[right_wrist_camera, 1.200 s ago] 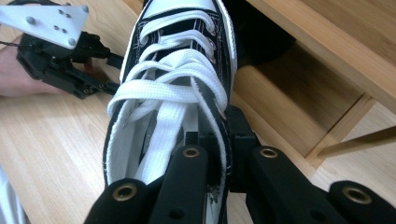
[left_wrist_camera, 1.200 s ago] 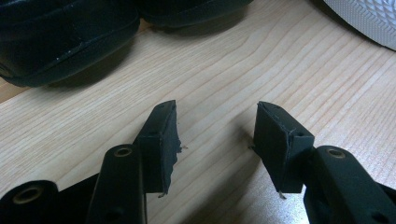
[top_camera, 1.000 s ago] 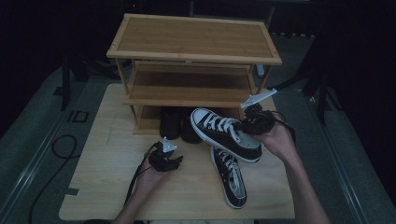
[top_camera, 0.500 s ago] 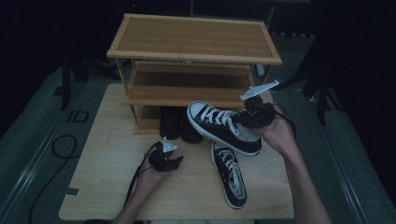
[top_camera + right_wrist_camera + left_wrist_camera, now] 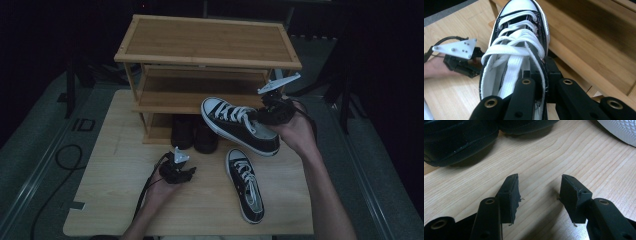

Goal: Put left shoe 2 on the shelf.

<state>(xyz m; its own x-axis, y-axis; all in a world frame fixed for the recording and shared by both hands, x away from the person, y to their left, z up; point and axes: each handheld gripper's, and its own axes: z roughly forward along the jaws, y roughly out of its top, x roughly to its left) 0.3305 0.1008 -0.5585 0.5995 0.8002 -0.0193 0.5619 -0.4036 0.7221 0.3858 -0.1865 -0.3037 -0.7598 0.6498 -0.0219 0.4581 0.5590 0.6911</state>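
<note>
Sneaker in right claw (aloft)

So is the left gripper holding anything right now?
No, the left gripper has its jaws open over the bare wooden table, nothing between them.

Dim recording studio — wooden table, shoe rack, dark surround

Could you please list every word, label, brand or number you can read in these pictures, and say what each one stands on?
No text can be read here.
The held sneaker in the right gripper: no readable mark on its toe cap, laces or side.
The sneaker on the table: a pale insole, any print too small to read.
The two black shoes under the shoe rack: plain and dark.
The left gripper: no lettering on its jaws.
</note>
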